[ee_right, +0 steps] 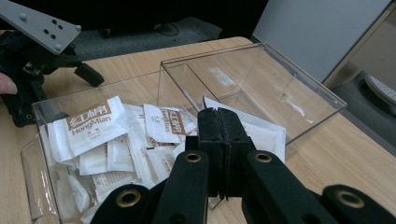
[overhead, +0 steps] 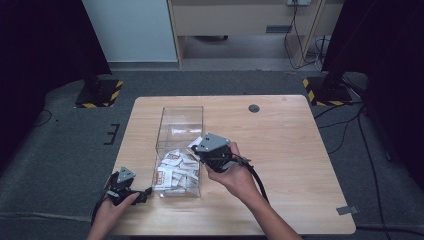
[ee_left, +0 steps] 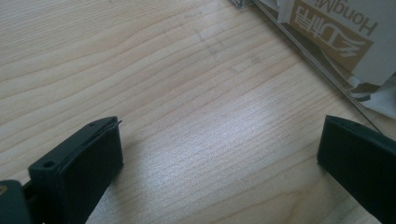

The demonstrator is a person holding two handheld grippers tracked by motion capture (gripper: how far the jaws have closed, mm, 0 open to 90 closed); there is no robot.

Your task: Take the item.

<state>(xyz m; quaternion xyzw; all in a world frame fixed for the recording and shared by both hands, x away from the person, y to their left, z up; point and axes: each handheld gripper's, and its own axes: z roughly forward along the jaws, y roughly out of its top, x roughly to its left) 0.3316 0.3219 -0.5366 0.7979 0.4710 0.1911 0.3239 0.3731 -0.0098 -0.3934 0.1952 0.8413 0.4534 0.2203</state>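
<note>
A clear plastic box (overhead: 180, 119) lies on the wooden table (overhead: 290, 150), its near half heaped with several white sachets (overhead: 175, 172) printed "HongMian" (ee_right: 91, 122). My right gripper (overhead: 196, 149) hangs over the box's right rim, jaws pressed together (ee_right: 218, 114) on the corner of one white sachet (ee_right: 264, 133), lifted a little above the heap. My left gripper (overhead: 146, 194) rests on the table by the box's near left corner. Its jaws stand wide apart (ee_left: 219, 144) over bare wood, with nothing between them. The box wall and a sachet (ee_left: 327, 32) show just beyond.
The far half of the box (ee_right: 261, 79) holds no sachets. A round cable grommet (overhead: 254, 108) sits near the table's far edge. Dark stands with striped bases (overhead: 100, 92) flank the table on grey carpet. Bare wood stretches to the right of the box.
</note>
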